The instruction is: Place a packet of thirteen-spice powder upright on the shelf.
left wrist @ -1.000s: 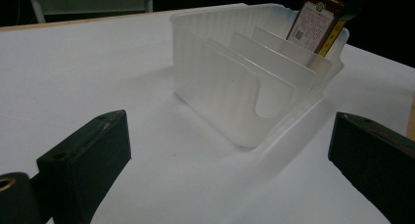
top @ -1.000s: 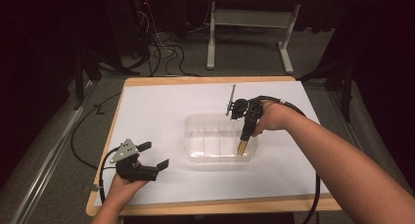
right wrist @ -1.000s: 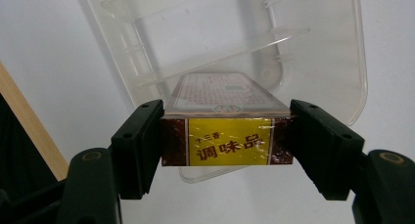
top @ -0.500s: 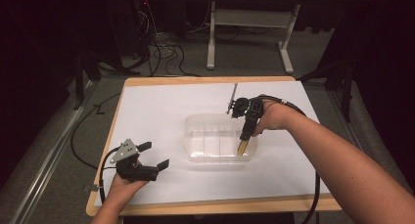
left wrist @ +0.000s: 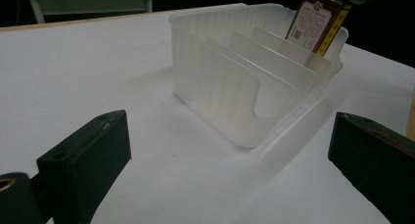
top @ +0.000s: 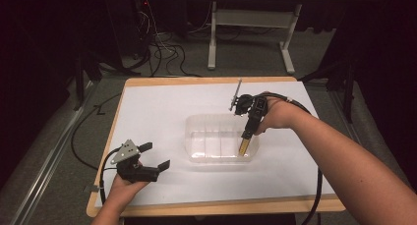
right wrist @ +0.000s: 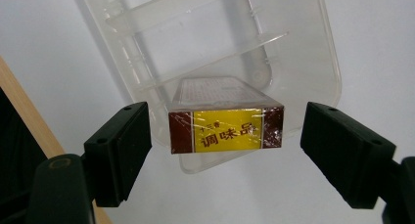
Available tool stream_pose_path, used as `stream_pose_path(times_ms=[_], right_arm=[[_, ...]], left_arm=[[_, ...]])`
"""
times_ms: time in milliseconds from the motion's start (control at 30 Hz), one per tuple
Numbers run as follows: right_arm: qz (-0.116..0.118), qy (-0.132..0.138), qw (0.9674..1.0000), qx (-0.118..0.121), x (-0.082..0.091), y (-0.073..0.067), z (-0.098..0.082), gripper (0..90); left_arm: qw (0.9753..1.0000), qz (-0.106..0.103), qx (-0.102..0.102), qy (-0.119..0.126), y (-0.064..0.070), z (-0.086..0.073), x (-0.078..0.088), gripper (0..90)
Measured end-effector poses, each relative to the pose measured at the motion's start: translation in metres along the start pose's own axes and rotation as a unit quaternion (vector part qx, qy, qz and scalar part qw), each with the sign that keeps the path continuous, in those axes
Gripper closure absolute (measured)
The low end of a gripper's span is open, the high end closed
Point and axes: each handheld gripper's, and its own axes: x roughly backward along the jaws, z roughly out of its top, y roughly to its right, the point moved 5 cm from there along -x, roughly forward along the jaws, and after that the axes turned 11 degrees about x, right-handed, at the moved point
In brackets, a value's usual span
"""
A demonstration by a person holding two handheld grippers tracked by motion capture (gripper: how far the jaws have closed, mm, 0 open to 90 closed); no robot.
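Note:
A brown and yellow box (right wrist: 225,128) stands on end in the right end slot of a clear plastic divided bin (right wrist: 293,48). My right gripper (right wrist: 225,150) points down over it. Its jaws have just been opening and now stand on either side of the box with a gap on each side. In the high view the right gripper (top: 247,132) hangs above the box (top: 244,146) at the bin's (top: 196,123) right end. My left gripper (top: 155,155) rests open and empty near the table's front left. From the left gripper (left wrist: 230,180) I see the bin (left wrist: 220,87) and the box (left wrist: 315,18) beyond it.
White paper (top: 162,112) covers the wooden table (top: 211,205). The bin's other slots hold nothing. Cables (top: 83,136) trail off the left side, and a white table frame (top: 246,23) stands on the floor behind.

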Motion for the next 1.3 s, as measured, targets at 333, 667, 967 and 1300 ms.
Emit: stream_pose_path(times_ms=[333,667,967,1300], right_arm=[[-0.005,0.002,1.0,-0.009,0.012,-0.001,-0.013,19.5],[-0.007,-0.001,0.9994,-0.034,0.016,-0.004,-0.042,18.4],[-0.008,0.002,0.9982,-0.059,0.011,-0.009,-0.073,18.1],[-0.007,0.001,0.9962,-0.087,0.003,-0.012,-0.107,17.7]], left_arm=[[1.0,0.0,-0.002,-0.003,0.0,0.0,0.0,2.9],[1.0,0.0,-0.002,-0.005,0.001,-0.001,-0.001,2.9],[1.0,0.002,-0.003,-0.007,0.002,-0.002,-0.002,2.9],[0.9999,0.003,-0.003,-0.009,0.002,-0.002,-0.003,2.9]])
